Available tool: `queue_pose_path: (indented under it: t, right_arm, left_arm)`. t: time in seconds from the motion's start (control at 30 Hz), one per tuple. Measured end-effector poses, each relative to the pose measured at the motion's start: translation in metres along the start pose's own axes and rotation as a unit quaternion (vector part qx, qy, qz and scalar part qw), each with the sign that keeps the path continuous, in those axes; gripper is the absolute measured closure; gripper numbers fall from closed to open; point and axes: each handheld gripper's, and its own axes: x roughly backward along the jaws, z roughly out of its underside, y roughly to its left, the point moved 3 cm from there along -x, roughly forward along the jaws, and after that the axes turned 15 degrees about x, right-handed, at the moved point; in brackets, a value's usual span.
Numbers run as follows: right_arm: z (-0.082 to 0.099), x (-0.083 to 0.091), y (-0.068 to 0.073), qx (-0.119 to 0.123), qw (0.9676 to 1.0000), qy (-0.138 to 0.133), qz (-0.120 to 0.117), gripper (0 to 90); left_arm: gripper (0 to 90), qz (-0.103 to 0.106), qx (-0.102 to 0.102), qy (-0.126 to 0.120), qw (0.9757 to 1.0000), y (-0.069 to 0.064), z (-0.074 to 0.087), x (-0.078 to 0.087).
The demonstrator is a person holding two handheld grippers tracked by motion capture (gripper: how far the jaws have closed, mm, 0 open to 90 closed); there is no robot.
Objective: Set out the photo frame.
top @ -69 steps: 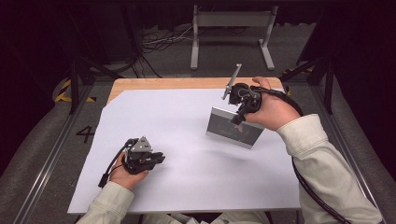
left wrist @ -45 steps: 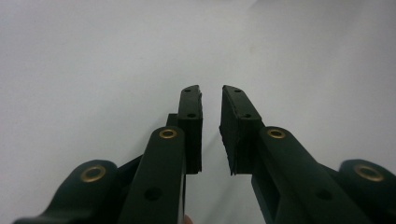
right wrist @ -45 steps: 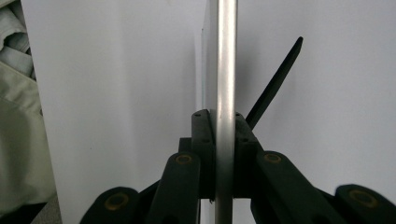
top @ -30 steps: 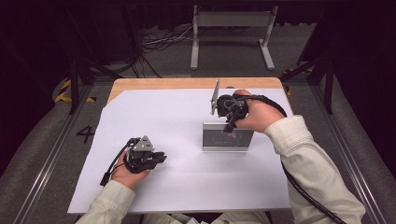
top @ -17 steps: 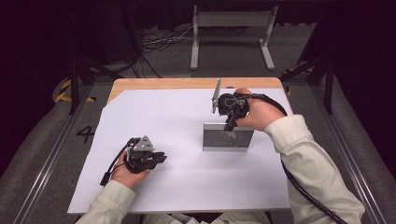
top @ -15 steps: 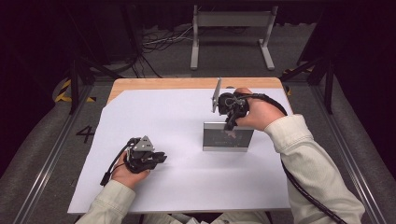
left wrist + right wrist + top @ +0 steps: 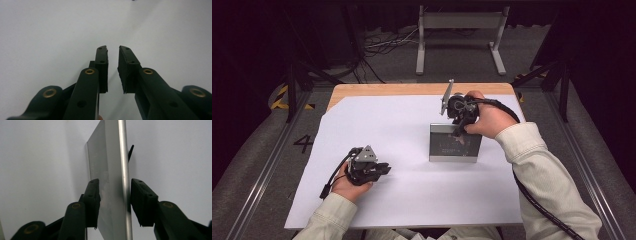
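My right claw (image 7: 458, 131) is hovering at the top edge of the metal frame (image 7: 454, 148), which is standing propped on the white sheet (image 7: 412, 200) toward the bench's right side; the jaws have just been opening, and the frame's edge is sitting between them with the pads clear of it. My left claw (image 7: 384, 170) is resting near the front left, jaws slightly apart and holding nothing.

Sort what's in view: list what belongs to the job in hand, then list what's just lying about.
In the job:
- metal panel, standing on the white sheet
- right gripper, jaws just opened, astride the panel's top edge

Lying about:
- left gripper, open on nothing, resting on the sheet
- grey metal stand on the floor behind
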Motion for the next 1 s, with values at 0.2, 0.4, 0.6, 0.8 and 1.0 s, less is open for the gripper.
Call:
queue_pose_path:
  t: [0.2, 0.4, 0.6, 0.8, 1.0]
  right_arm:
    - [0.001, 0.002, -0.001, -0.014, 0.9998, -0.010, 0.013, 53.2]
    - [0.005, 0.009, -0.002, -0.021, 0.9991, -0.016, 0.032, 50.7]
    - [0.014, 0.022, 0.000, -0.027, 0.9980, -0.026, 0.050, 49.1]
    - [0.024, 0.034, 0.005, -0.036, 0.9966, -0.033, 0.065, 48.8]
    - [0.038, 0.044, 0.010, -0.047, 0.9950, -0.041, 0.078, 48.6]
  left_arm:
    - [78.5, 0.000, 0.000, 0.000, 1.0000, 0.000, 0.000, 0.000]
    - [78.4, -0.001, 0.000, 0.001, 1.0000, 0.000, 0.000, 0.000]
    - [78.5, -0.003, 0.001, 0.000, 1.0000, 0.001, 0.001, 0.001]
    - [78.4, -0.003, 0.001, -0.001, 1.0000, 0.001, 0.000, 0.001]
    - [78.4, -0.004, 0.003, -0.002, 1.0000, 0.002, 0.000, 0.000]
